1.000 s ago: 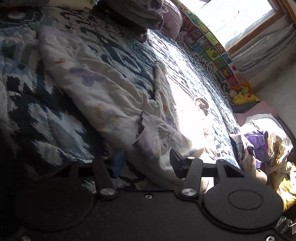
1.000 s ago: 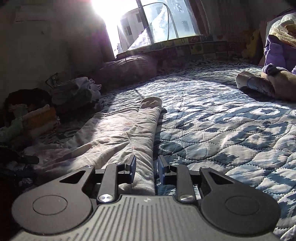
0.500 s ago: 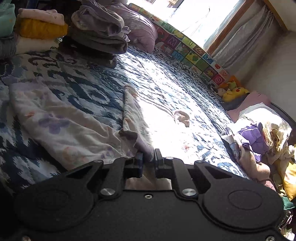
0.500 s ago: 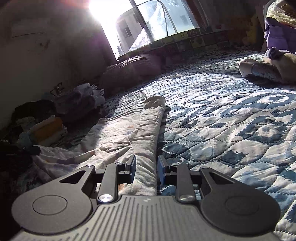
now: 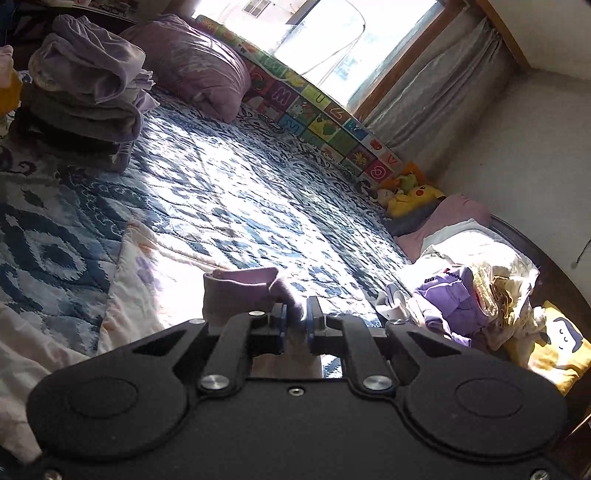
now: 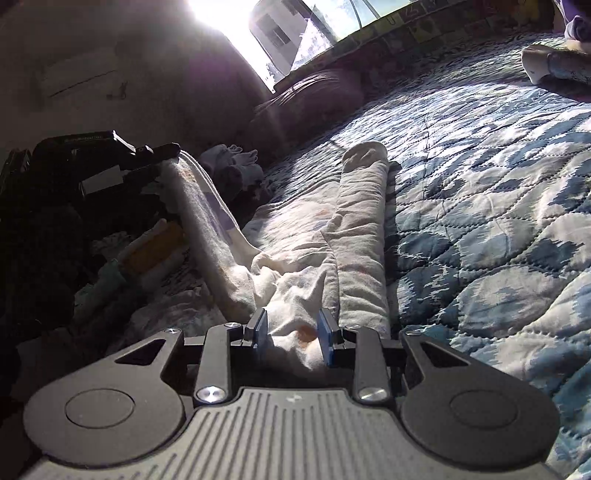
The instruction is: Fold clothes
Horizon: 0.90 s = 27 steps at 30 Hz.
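One printed garment (image 6: 354,236) is mid-fold: cuff (image 5: 240,288) pinched by left gripper (image 5: 295,321), right gripper (image 6: 291,332) agape round fabric; unfolded pile (image 5: 476,295) is left.

A bed (image 5: 229,192) with a blue-and-white patterned quilt fills the frame. At lower left on it lies a pale printed garment (image 5: 147,280). A stack of folded clothes (image 5: 81,96) sits upper left, a purple pillow (image 5: 195,66) beside it, and a heap of unfolded clothes (image 5: 472,295) at right.

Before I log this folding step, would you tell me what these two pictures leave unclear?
- Left wrist view: the hand-held gripper body hides the garment below its pinched cuff.
- Right wrist view: the right hand-held gripper straddles bunched cloth; its body hides whether the pads pinch it.
- Right wrist view: window glare leaves the pile too dark to identify.
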Motion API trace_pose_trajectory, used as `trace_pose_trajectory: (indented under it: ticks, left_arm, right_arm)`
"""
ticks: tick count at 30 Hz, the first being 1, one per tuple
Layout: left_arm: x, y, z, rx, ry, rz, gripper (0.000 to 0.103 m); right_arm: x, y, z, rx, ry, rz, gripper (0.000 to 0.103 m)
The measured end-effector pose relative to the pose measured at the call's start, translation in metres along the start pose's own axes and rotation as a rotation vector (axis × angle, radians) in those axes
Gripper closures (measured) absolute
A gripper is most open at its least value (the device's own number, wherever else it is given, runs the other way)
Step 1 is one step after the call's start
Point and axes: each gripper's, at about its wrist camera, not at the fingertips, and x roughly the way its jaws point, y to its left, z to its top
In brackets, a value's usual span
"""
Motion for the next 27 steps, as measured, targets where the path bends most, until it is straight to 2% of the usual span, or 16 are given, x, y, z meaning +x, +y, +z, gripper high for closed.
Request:
trace_pose_trajectory:
  ticks: [2,6,9,12,14,17,20,24,27]
  left_arm:
    - [0.015,-0.006,0.003,0.014,0.010,-0.010,0.096]
    - [0.049,-0.016,0.005,0.047,0.039,-0.013,0.096]
    - [0.072,-0.020,0.003,0.054,0.060,-0.001,0.096]
    - [0.093,-0.022,-0.001,0.060,0.078,0.017,0.096]
    - [0.106,-0.022,-0.004,0.065,0.089,0.031,0.096]
    - [0.123,-0.023,-0.009,0.087,0.096,0.058,0.096]
    - [0.140,-0.022,-0.015,0.103,0.107,0.088,0.096]
    - [0.158,-0.024,-0.023,0.175,0.118,0.135,0.096]
    - [0.170,-0.026,-0.029,0.234,0.124,0.167,0.096]
  right_arm:
    - [-0.005,-0.010,0.001,0.094,-0.024,0.048,0.063]
    - [-0.017,-0.021,0.002,0.181,-0.075,0.092,0.049]
    - [-0.022,-0.022,0.004,0.178,-0.098,0.109,0.049]
    - [-0.020,-0.011,0.003,0.093,-0.073,0.082,0.049]
    - [-0.017,-0.004,0.001,0.030,-0.046,0.046,0.051]
    - [-0.013,-0.003,-0.002,0.010,-0.020,0.027,0.055]
    - [-0.011,-0.008,-0.002,0.035,-0.013,0.010,0.062]
    - [-0.005,-0.023,-0.003,0.121,0.007,-0.010,0.072]
    - [-0.004,-0.022,-0.003,0.106,0.015,-0.018,0.073]
